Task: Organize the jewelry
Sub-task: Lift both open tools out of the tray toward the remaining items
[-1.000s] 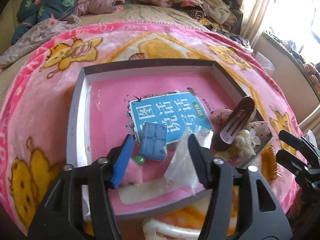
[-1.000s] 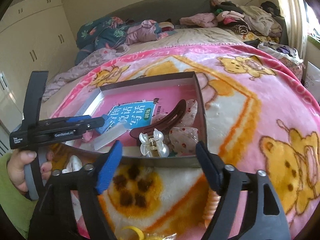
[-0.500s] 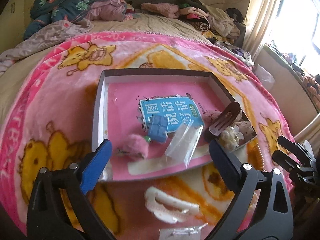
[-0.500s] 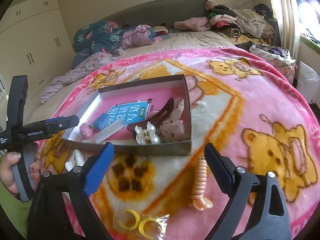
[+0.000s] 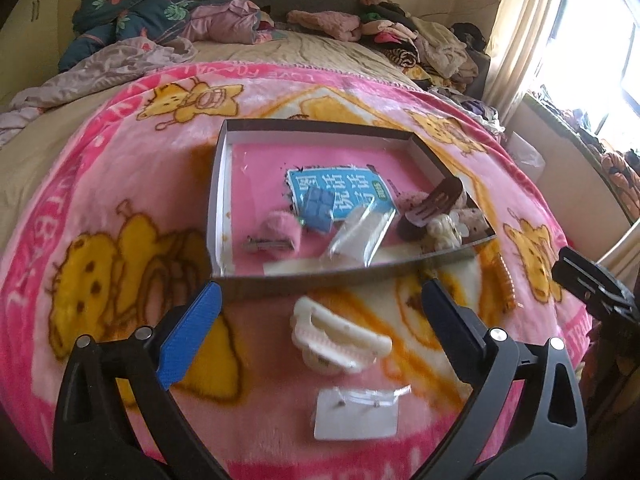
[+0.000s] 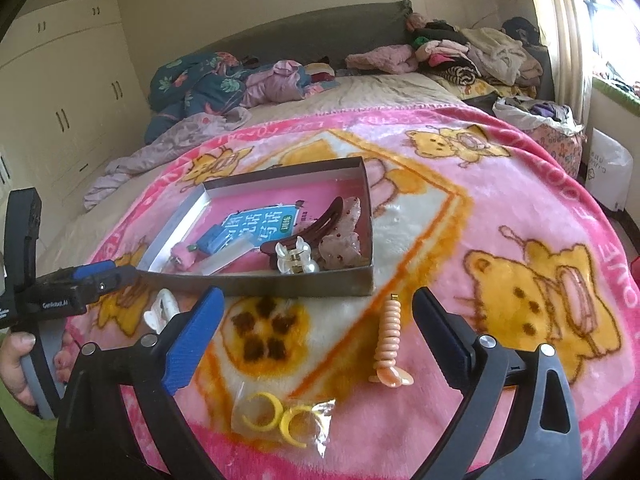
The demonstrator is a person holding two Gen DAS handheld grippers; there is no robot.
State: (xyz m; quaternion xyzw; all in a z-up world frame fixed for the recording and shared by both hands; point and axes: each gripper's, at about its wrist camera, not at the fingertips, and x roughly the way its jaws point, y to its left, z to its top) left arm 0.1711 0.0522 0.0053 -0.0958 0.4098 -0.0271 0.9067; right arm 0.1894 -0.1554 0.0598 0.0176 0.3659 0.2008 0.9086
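Pink blanket [image 5: 120, 184] on the bed carries the tray [image 5: 218, 184], which already holds several hair clips. Still outside, near its front wall: white claw clip [image 5: 340, 340], earring card [image 5: 356, 416], peach clip [image 6: 390, 340], yellow rings [image 6: 276, 418]. Left gripper [image 5: 320, 332] and right gripper [image 6: 316, 332] have just been opening, both wide and empty.

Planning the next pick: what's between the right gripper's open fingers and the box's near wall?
In the right wrist view, the peach spiral hair clip lies on the blanket between the right gripper and the box; otherwise bare blanket.
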